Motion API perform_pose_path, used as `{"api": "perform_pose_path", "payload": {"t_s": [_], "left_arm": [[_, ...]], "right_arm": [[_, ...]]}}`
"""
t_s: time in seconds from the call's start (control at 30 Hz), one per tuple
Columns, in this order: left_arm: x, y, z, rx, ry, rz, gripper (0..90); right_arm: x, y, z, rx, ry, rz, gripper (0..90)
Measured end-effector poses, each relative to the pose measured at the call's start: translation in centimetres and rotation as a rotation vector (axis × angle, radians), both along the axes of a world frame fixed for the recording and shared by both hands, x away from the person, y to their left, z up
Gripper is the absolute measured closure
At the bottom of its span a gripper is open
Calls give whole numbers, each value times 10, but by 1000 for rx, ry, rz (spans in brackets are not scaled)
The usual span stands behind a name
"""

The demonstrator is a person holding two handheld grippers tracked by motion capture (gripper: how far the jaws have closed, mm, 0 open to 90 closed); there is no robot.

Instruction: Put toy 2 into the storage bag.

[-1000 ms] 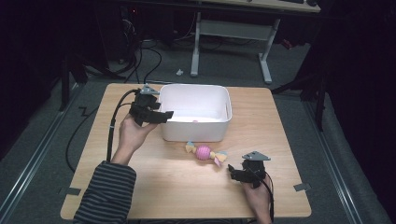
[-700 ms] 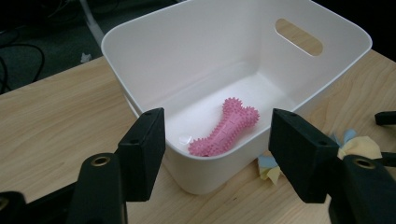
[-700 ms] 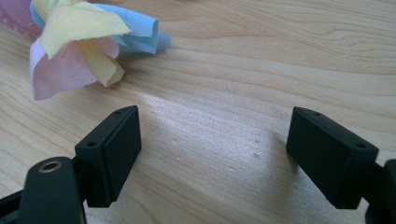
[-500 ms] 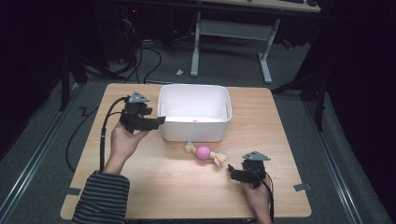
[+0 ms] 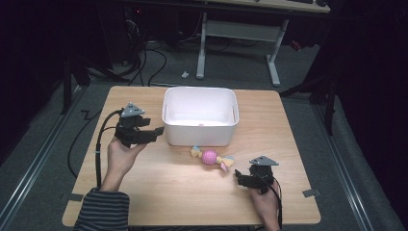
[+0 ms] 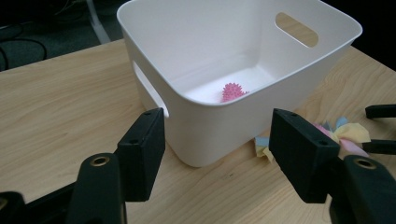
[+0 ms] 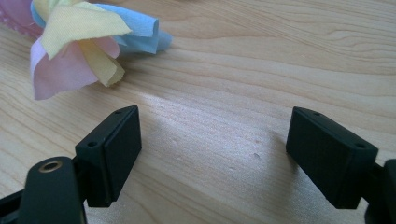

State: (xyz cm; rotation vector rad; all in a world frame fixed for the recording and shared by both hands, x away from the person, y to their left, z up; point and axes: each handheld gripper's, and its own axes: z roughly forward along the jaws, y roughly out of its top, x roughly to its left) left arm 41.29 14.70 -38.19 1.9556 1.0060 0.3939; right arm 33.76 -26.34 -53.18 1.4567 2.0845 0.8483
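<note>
A white plastic bin [image 5: 169, 109] stands at the middle back of the wooden table, and a small pink spiky ball [image 6: 232, 91] lies on its floor. In front of the bin lies a toy with a pink ball and pastel cloth tassels [image 5: 210, 157]. My left gripper [image 5: 156, 132] is held just left of the bin's near left corner, open, with nothing between its jaws [image 6: 219, 135]. My right gripper [image 5: 239, 177] rests low on the table, right of the tassel toy [image 7: 79, 42], open and empty [image 7: 215, 140]. The toy's tassels lie a short way beyond its left jaw.
The bin [image 6: 196, 56] has a handle slot in each end wall. Bare wooden tabletop [image 5: 168, 192] stretches along the near side between the two hands. Cables trail from both grippers. A desk frame [image 5: 240, 33] stands on the dark floor behind the table.
The left hand has drawn its gripper back from over the bin's left rim, leftward and toward the near edge, and a little lower. The right gripper has stayed put.
</note>
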Motion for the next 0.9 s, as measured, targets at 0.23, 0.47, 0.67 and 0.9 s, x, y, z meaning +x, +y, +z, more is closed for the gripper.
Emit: {"api": "perform_pose_path", "payload": {"t_s": [0.23, 0.47, 0.67, 0.9], "left_arm": [[-14, 9, -9, -21, -5, 20, 366], [-26, 17, -25, -48, -5, 41, 366], [-33, 22, -42, -66, 11, 47, 365], [-40, 28, -61, -85, 26, 70, 365]], "right_arm": [[0, 0, 0, 0, 1, -1, 184], [0, 0, 0, 0, 1, -1, 186], [0, 0, 0, -2, -2, 1, 187], [0, 0, 0, -1, -1, 2, 187]]}}
